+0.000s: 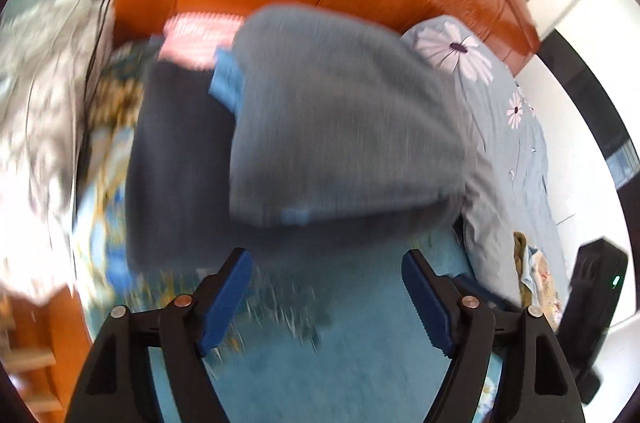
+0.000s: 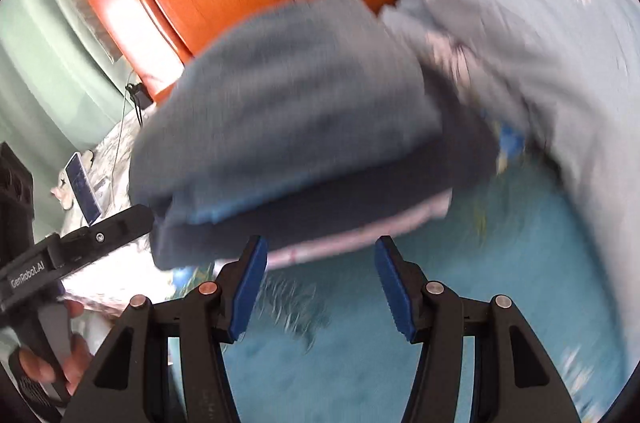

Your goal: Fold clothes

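Left gripper (image 1: 326, 297) and right gripper (image 2: 318, 287) — jaws apart, empty — face the folded stack (image 1: 344, 119)

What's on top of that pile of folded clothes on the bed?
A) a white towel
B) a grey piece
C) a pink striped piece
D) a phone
B: the grey garment lies uppermost on the pile, over a dark navy piece, with the pink one lower down.

the left black two-finger gripper with blue ribbed pads (image 1: 326, 297) has its jaws spread wide, nothing between them. the right black two-finger gripper with blue ribbed pads (image 2: 320, 287) is likewise spread wide and holds nothing. in the right wrist view, the person's bare left hand (image 2: 64, 359) grips the left gripper's handle.
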The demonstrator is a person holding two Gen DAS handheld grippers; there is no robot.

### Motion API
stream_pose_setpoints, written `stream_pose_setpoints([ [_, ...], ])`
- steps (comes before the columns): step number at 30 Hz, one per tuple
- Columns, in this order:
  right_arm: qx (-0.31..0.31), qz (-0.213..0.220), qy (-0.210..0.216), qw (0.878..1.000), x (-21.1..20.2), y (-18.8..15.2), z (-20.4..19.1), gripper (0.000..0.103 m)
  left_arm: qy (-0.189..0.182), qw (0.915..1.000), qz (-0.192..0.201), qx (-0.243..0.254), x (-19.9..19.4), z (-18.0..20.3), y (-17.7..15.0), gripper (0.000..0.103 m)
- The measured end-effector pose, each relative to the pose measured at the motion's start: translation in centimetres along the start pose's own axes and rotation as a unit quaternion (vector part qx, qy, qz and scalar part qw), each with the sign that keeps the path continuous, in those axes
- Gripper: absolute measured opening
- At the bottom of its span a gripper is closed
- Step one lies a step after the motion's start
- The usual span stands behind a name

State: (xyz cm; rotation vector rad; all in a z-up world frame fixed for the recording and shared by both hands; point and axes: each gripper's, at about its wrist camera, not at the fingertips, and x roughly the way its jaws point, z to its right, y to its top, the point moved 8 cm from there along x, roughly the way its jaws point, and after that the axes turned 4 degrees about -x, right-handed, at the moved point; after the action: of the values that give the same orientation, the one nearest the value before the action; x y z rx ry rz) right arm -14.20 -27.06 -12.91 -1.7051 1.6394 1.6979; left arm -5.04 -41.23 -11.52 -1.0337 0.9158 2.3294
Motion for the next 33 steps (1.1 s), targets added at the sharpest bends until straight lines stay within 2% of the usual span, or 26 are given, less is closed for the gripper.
stream_pose_setpoints([
  [2, 0.012, -0.011, -0.003, 1.0, 0.0, -2.2, -0.2, 0.058, 0.0, 0.9997, -0.011, -0.024, 0.0, -0.2, -1.7, 0.088],
  [5, 0.007, -0.014, -0.018, 1.0, -0.8, -4.4, -0.7, 0.058, 0.006, 0.9991, -0.012, -0.039, -0.3, 0.1, -3.7, 0.101],
  [6, 0.003, -0.014, -0.023, 1.0, -1.1, -4.8, -0.8, 0.061, 0.007, 0.9992, -0.009, -0.038, -0.5, 0.3, -4.2, 0.103],
  [7, 0.001, -0.011, -0.028, 1.0, -1.5, -5.2, -0.9, 0.067, 0.007, 0.9994, -0.006, -0.034, -0.6, 0.7, -4.9, 0.103],
  [8, -0.002, -0.008, -0.034, 0.999, -2.0, -5.6, -0.9, 0.069, 0.008, 0.9995, -0.005, -0.03, -0.7, 1.0, -5.4, 0.103],
  [13, 0.004, 0.006, -0.05, 0.999, -4.1, -7.3, -0.6, 0.071, 0.007, 0.9999, 0.002, -0.009, -1.0, 2.5, -7.5, 0.103],
  [16, 0.009, 0.011, -0.061, 0.998, -5.2, -8.2, -0.4, 0.075, 0.02, 0.9995, 0.004, 0.023, -1.1, 3.3, -8.9, 0.103],
  [20, 0.002, 0.022, -0.079, 0.997, -6.5, -9.1, -0.1, 0.076, 0.036, 0.9983, 0.021, 0.039, -1.7, 3.5, -9.8, 0.103],
  [24, 0.011, 0.04, -0.088, 0.995, -7.5, -9.9, 0.3, 0.077, 0.055, 0.9951, 0.067, 0.048, -3.3, 3.5, -9.4, 0.103],
  [27, 0.022, 0.049, -0.087, 0.995, -8.2, -10.5, 0.5, 0.091, 0.057, 0.9931, 0.089, 0.052, -4.2, 3.5, -9.2, 0.103],
  [33, 0.028, 0.073, -0.093, 0.993, -9.4, -11.2, 0.4, 0.091, 0.073, 0.9872, 0.123, 0.071, -5.6, 4.0, -9.0, 0.103],
])
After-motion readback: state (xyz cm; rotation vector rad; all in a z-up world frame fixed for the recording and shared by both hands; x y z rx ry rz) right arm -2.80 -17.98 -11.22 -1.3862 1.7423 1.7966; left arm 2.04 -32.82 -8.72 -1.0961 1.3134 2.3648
